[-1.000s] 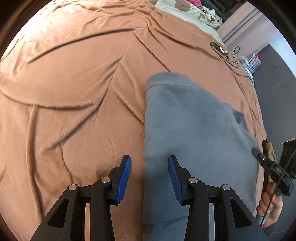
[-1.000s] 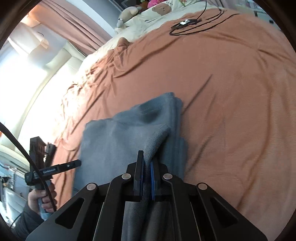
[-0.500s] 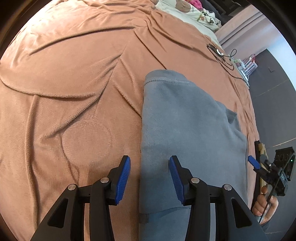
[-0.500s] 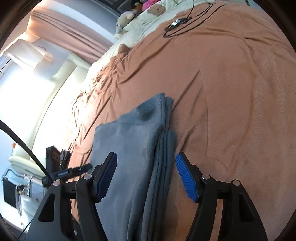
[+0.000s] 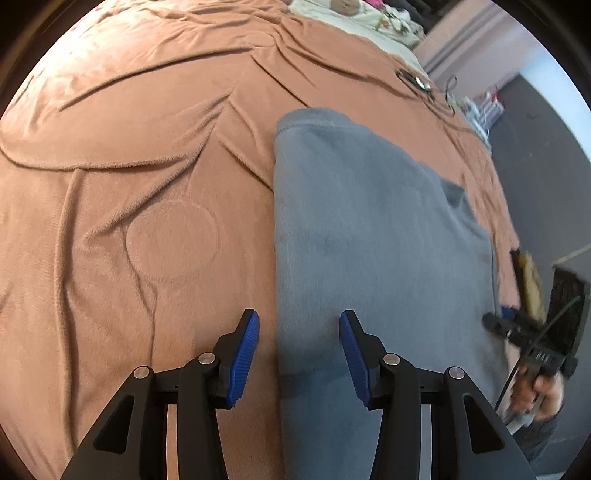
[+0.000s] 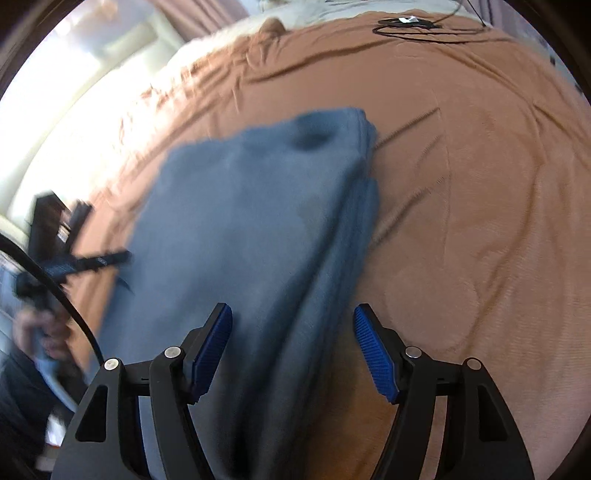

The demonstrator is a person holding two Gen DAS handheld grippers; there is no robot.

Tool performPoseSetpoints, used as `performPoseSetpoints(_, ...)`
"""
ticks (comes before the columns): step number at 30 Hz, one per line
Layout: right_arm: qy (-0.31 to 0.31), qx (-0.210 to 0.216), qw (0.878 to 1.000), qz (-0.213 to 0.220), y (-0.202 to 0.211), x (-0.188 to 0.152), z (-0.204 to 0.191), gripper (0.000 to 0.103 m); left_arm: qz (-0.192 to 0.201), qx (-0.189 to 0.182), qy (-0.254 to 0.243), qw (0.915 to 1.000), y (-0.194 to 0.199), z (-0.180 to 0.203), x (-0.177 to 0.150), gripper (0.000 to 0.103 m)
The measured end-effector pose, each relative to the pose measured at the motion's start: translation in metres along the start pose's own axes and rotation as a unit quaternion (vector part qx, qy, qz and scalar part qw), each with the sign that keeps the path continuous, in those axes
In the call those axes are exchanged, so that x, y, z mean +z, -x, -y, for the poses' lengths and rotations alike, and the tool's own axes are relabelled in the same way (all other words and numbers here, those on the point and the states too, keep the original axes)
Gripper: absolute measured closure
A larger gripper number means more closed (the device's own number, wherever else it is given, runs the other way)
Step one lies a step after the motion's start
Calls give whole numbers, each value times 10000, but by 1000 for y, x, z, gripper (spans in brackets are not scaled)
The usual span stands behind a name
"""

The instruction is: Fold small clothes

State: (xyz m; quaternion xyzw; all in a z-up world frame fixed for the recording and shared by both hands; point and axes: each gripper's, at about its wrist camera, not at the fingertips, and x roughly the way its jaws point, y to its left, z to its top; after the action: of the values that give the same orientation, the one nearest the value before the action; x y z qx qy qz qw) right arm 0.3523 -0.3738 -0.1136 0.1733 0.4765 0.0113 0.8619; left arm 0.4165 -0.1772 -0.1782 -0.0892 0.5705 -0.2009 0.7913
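A grey fleece garment lies folded lengthwise on the brown bedspread. My left gripper is open above the garment's left long edge, holding nothing. In the right wrist view the garment shows stacked layers along its right edge. My right gripper is open over that layered edge, holding nothing. The right gripper also shows at the right edge of the left wrist view, and the left gripper, blurred, shows at the left of the right wrist view.
A black cable and a small device lie on the far part of the bed. Pillows and soft toys sit at the head. The bedspread is wrinkled around the garment. The bed's edge is close on the right.
My right gripper was shut on the garment's edge one second ago; it has opened and let go. The garment now lies flat. My left gripper stayed open and shifted slightly.
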Motion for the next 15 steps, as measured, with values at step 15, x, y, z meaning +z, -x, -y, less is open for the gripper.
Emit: performPoseSetpoints(15,-1236,1301,9832,330,0,15,61,36,202,-488,493,9974,2,-17,35,55)
